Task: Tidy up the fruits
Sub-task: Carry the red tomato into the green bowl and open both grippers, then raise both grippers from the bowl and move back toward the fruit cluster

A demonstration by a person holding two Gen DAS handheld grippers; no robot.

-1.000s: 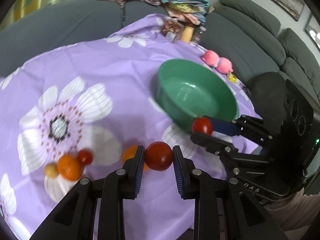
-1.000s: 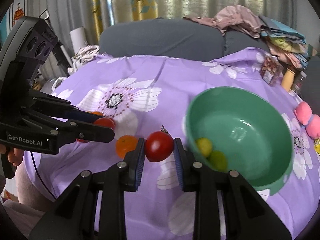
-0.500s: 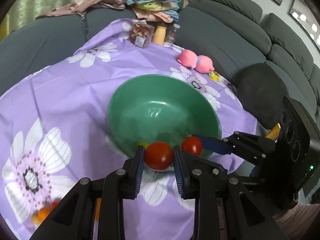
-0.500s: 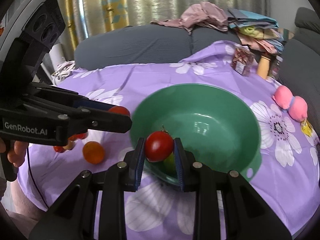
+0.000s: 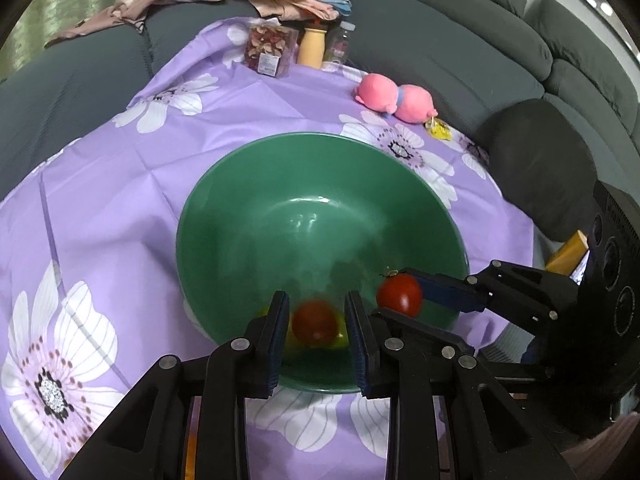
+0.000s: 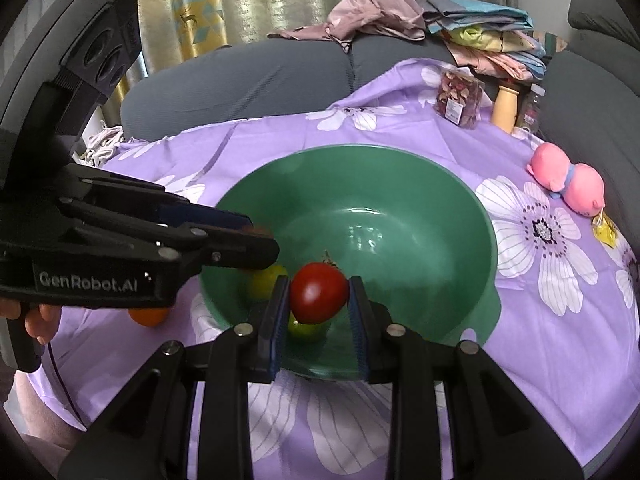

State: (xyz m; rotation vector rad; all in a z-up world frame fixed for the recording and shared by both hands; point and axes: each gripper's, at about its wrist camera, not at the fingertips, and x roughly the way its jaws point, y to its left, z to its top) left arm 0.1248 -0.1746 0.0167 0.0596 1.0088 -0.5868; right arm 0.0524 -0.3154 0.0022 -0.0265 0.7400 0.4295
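Over the last second both tongs have carried their fruit from above the purple cloth (image 6: 540, 320) to above the green bowl (image 5: 240, 208), whose near wall now lies directly below their tips. The fruit left behind has mostly dropped out of view; one orange fruit (image 6: 150, 316) shows on the cloth under the body of the left tongs (image 5: 316, 300). The left tomato (image 5: 314, 322) sits between those narrow-set pads, but it is blurred, lower than it was, and looks narrower than the gap. It seems to have come free and to be falling, though the blur keeps me from being certain. The right tongs (image 6: 319, 284) have just begun to ease open. The right tomato (image 6: 318, 298) is sharp, a little tilted, and spans from pad to pad, so I read it as gripped, if only barely. Below and just beyond both pairs of tips, two yellow-green fruits (image 6: 266, 280) already lie in the bottom of the bowl (the tomatoes should land beside them). I judge this to be the drop-off step, with a return trip needed for the fruit on the cloth. The only readable writing is "GenRobot.AI" on the side of the left tongs. The label on the clear packet (image 6: 458, 100) far ahead of the tips is too small to read.
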